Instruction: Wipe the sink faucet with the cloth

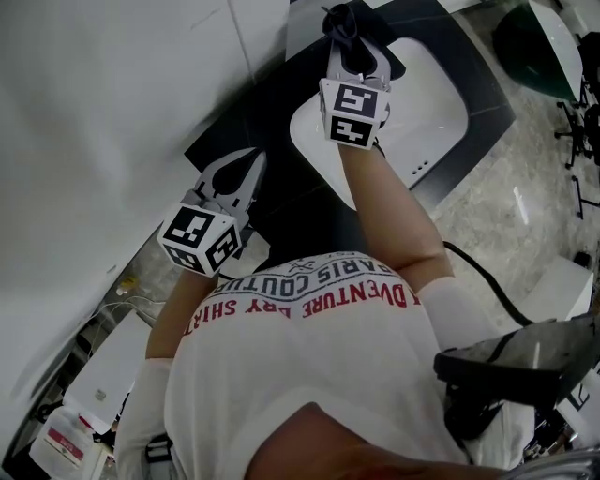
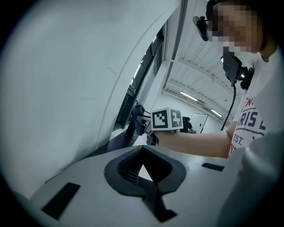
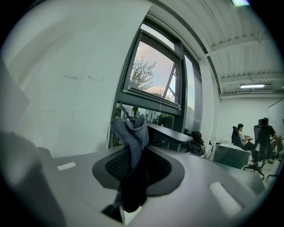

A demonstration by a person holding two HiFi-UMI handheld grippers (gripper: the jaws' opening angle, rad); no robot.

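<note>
My right gripper (image 1: pixel 345 28) reaches over the far rim of the white sink (image 1: pixel 436 103) and is shut on a dark grey cloth (image 1: pixel 342 21). In the right gripper view the cloth (image 3: pixel 132 131) is bunched between the jaws and stands up past my right gripper (image 3: pixel 133 148). I cannot make out the faucet; the cloth and gripper cover that spot. My left gripper (image 1: pixel 253 159) hangs to the left over the black counter (image 1: pixel 281 202), shut with nothing in it. From the left gripper (image 2: pixel 142 150) I see the right gripper's marker cube (image 2: pixel 167 119) and the cloth (image 2: pixel 136 114).
A white wall (image 1: pixel 103 112) runs close along the left of the counter. A window (image 3: pixel 153 75) stands beyond the sink. A white bottle (image 1: pixel 66 441) lies low at the left. Black cable (image 1: pixel 483 277) trails on the floor at the right. People sit far off (image 3: pixel 262 133).
</note>
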